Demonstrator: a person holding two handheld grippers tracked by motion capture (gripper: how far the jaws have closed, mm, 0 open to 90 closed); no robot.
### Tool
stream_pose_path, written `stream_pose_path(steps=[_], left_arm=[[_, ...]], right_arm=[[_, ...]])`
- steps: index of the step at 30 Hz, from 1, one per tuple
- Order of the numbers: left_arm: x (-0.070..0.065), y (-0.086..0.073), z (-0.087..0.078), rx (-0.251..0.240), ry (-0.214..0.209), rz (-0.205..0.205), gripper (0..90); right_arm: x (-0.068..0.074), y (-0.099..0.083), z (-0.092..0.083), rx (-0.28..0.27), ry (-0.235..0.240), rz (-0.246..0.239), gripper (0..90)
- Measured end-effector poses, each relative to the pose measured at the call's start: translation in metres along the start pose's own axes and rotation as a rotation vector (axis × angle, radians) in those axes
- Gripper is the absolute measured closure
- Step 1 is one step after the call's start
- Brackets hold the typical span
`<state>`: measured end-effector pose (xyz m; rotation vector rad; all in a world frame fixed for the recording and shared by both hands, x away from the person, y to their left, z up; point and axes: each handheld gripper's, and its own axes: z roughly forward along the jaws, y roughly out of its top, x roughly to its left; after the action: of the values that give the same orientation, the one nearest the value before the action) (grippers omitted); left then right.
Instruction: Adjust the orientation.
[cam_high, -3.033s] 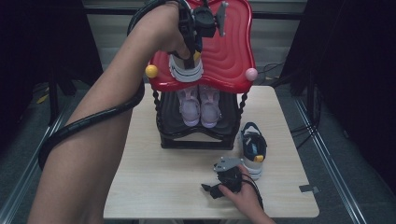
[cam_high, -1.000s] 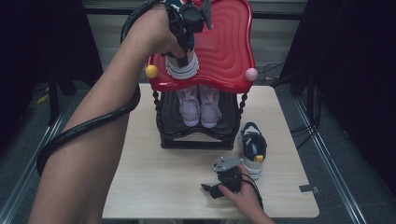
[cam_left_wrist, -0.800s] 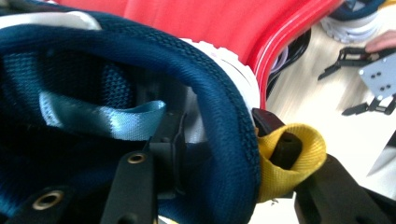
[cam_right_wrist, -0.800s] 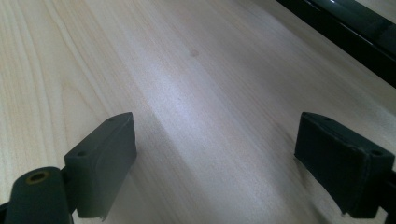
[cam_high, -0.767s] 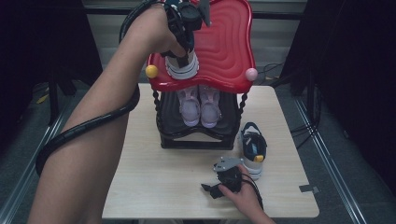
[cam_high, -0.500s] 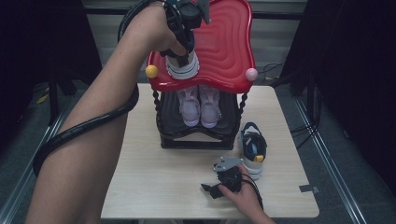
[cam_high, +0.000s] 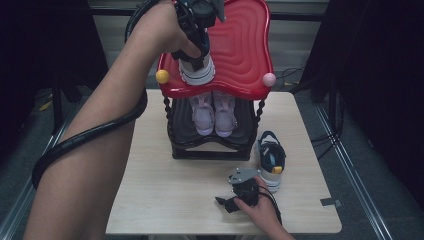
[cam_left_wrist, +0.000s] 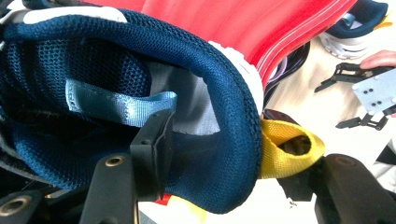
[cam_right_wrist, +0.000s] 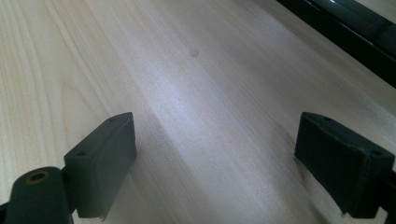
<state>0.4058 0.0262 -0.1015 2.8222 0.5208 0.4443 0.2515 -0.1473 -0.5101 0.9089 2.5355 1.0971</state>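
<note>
A navy shoe with a white sole (cam_high: 197, 71) rests on the front left of the rack's red top (cam_high: 240, 45). My left gripper (cam_high: 196, 52) reaches down onto its heel. In the left gripper view the padded heel collar (cam_left_wrist: 233, 107) lies between the left gripper's (cam_left_wrist: 243, 163) jaws: one jaw is inside the shoe, the other outside by the yellow heel loop (cam_left_wrist: 285, 149). The jaws have just been opening and stand apart from the collar. The matching navy shoe (cam_high: 270, 159) stands on the table. Beside it my right gripper (cam_high: 227, 204) (cam_right_wrist: 215, 158) rests open on the wood, nothing between its pads.
A pair of pale pink shoes (cam_high: 215, 112) sits on the rack's black lower shelf (cam_high: 210, 145). The light wood table (cam_high: 165, 200) has bare room left of and in front of the rack. A thick cable runs along the left forearm (cam_high: 90, 135).
The left hand has shifted slightly left above the red top, and the navy shoe has settled onto it. The right hand and the shoe on the table have not moved.
</note>
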Motion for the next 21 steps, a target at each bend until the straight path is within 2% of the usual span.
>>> stream_pose_path(steps=[8,15,16,19,20,21], left_arm=[[-0.001,0.002,0.002,0.005,0.013,-0.006,41.9],[-0.003,0.007,0.005,-0.009,0.012,-0.044,40.0],[-0.003,0.008,0.005,-0.009,0.008,-0.042,41.9],[-0.003,0.009,0.005,-0.007,-0.044,-0.02,59.6],[-0.004,0.01,0.005,-0.002,-0.048,0.002,66.8],[-0.005,0.011,0.005,-0.001,-0.049,0.016,68.2]], right_arm=[[0.0,0.0,0.0,0.0,0.0,0.0,12.1],[0.0,0.0,0.0,0.0,0.0,0.0,12.0],[0.0,0.0,0.0,0.0,0.0,0.0,12.0],[0.0,0.0,0.0,0.0,0.0,0.0,12.0],[0.0,0.0,0.0,0.0,0.0,0.0,12.0],[0.0,0.0,0.0,0.0,0.0,0.0,12.0]])
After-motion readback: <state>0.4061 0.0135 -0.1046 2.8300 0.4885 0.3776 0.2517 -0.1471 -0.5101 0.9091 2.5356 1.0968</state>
